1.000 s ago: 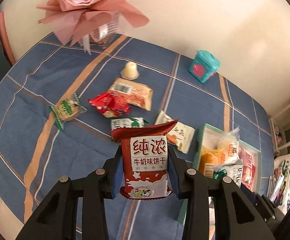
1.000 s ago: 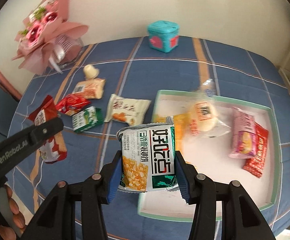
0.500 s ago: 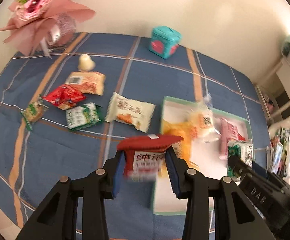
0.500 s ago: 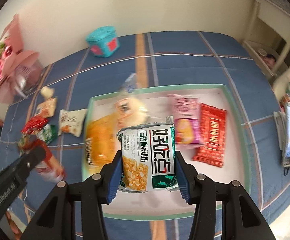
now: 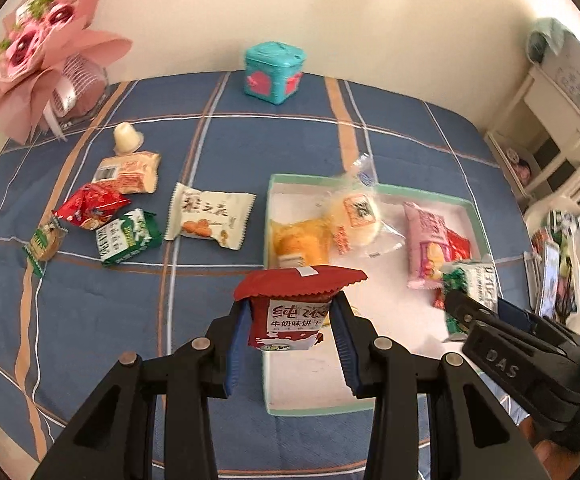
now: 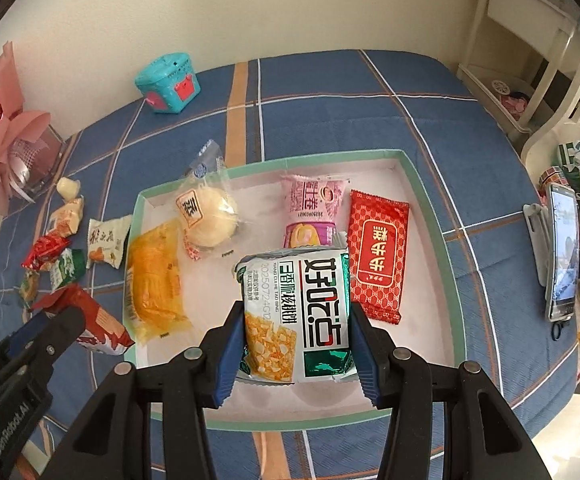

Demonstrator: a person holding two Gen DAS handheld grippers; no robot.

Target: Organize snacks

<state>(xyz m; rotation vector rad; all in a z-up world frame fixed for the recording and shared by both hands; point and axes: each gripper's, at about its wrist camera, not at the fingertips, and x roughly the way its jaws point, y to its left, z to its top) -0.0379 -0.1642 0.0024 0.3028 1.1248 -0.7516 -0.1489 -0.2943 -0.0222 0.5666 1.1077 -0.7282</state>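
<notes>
My left gripper [image 5: 290,312] is shut on a red milk-biscuit packet [image 5: 294,312], held over the near left corner of the green-rimmed tray [image 5: 267,216]. My right gripper [image 6: 296,320] is shut on a green-and-white corn snack packet [image 6: 298,312], held above the tray's [image 6: 430,208] front middle. In the tray lie a yellow packet [image 6: 153,280], a round bun in clear wrap [image 6: 209,216], a pink packet [image 6: 310,204] and a red packet [image 6: 378,256]. Loose snacks lie left of the tray: a white packet [image 5: 209,220], a green one [image 5: 127,236], a red one [image 5: 89,204].
A teal box [image 5: 273,70] stands at the table's back by the wall. A pink bouquet [image 5: 37,60] stands at the back left. A jelly cup [image 5: 127,138] and an orange packet [image 5: 129,170] lie near it. A phone [image 6: 562,256] lies at the table's right edge.
Both grippers have moved right, from over the loose snacks to over the tray, each still holding its packet. The tray now sits centred in the right wrist view.
</notes>
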